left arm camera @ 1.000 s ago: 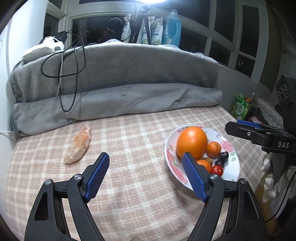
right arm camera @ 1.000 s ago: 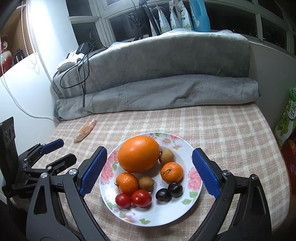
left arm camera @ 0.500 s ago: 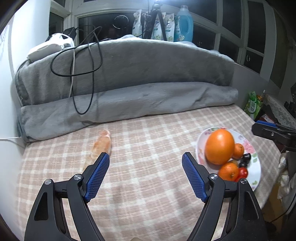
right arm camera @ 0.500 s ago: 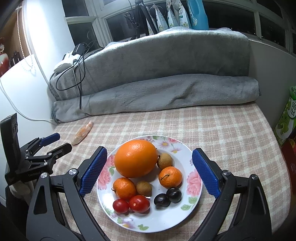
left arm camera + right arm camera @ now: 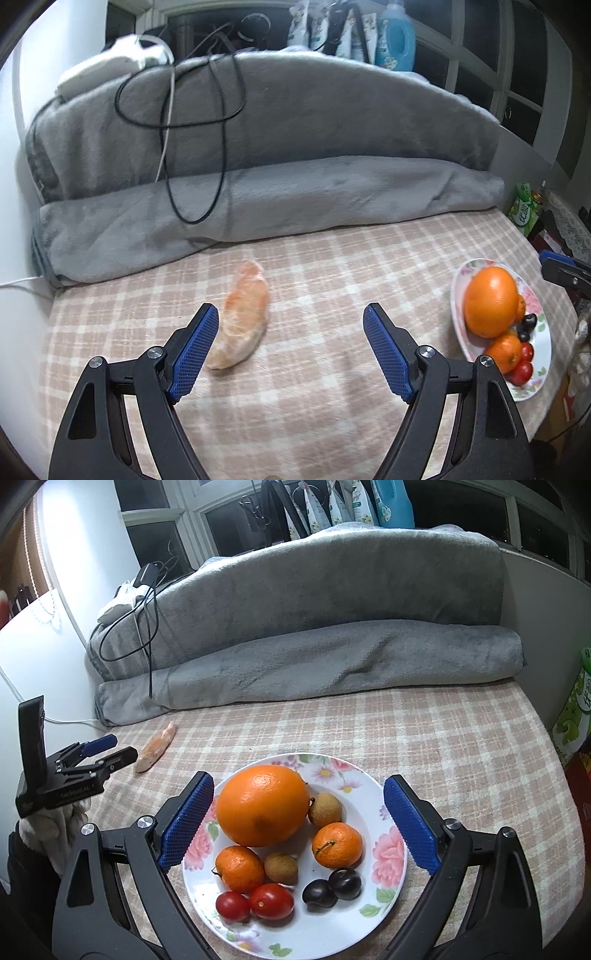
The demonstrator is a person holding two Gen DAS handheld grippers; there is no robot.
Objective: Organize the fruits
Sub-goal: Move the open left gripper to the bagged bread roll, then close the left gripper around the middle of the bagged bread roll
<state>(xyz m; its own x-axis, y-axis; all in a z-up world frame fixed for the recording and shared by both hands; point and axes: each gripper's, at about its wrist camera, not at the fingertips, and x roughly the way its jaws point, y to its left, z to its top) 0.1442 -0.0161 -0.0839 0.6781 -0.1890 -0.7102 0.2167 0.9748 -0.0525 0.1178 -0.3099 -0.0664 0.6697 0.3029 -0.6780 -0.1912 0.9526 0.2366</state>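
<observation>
Currently, item one: a wrapped orange segment, pale and film-covered, lying alone on the checked cloth of the bench, well apart from the plate. Left tool: jaws wide, holding nothing, its left pad just beside the segment. Right tool: jaws wide, empty, hovering over the plate. Plate contents: one large orange, two mandarins, two brownish longan-like fruits, two dark plums, two cherry tomatoes, crowded together. Risks, as judged: the segment looks soft and slick in its wrap, so a hard squeeze could crush it, and an off-centre grasp near the left pad could nudge it away instead; the soft cloth gives little backing; adding it to the full plate could set the small round fruits rolling. Writing: faint lettering on the left tool's body in the right view, illegible; a green carton at the bench's far right bears partial characters, unreadable.
</observation>
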